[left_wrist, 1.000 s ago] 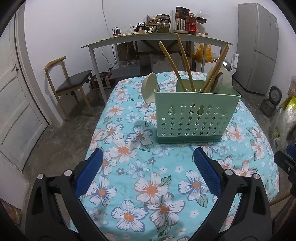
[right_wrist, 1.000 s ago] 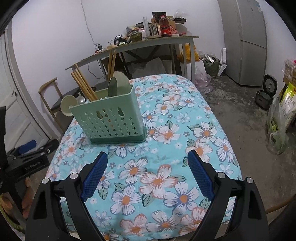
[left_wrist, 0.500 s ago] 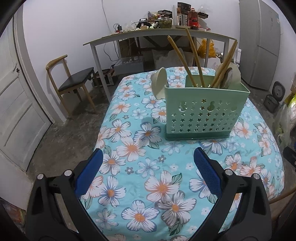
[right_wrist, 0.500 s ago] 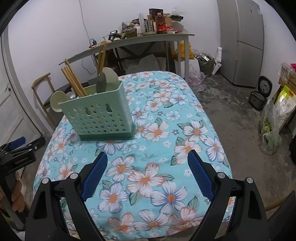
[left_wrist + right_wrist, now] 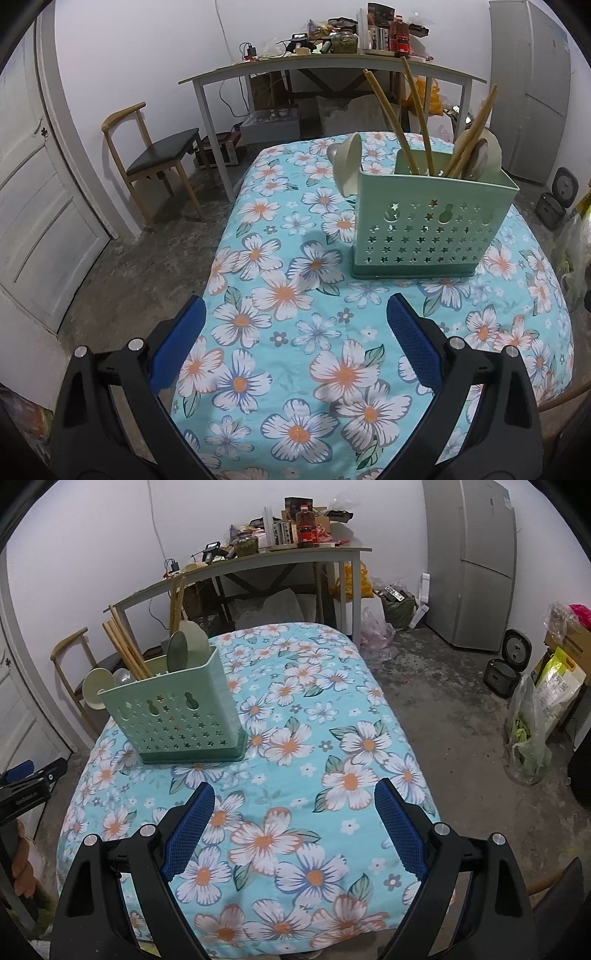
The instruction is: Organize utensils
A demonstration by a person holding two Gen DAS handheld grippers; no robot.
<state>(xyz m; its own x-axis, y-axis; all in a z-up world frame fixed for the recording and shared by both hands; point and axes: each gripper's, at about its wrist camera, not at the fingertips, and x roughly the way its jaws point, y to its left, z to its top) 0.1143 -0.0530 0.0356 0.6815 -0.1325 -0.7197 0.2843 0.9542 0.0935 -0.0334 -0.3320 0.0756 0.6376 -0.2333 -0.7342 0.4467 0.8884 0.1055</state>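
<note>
Left wrist view: the left gripper (image 5: pixel 295 332) is spread wide and holds nothing, low in the frame over the flowered surface (image 5: pixel 280 295) — the green utensil caddy (image 5: pixel 432 229) stands right of centre, chopsticks (image 5: pixel 417 122) upright inside. Right wrist view: the right gripper (image 5: pixel 295 816), likewise spread and empty, sits at the bottom, with the caddy at centre left.

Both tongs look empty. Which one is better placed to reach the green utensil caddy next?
Left, narrowly. The left tongs are open, with the caddy just right of their line. From the right tongs, also open, the caddy sits well off to the left, so they'd need a bigger sideways swing.
</note>
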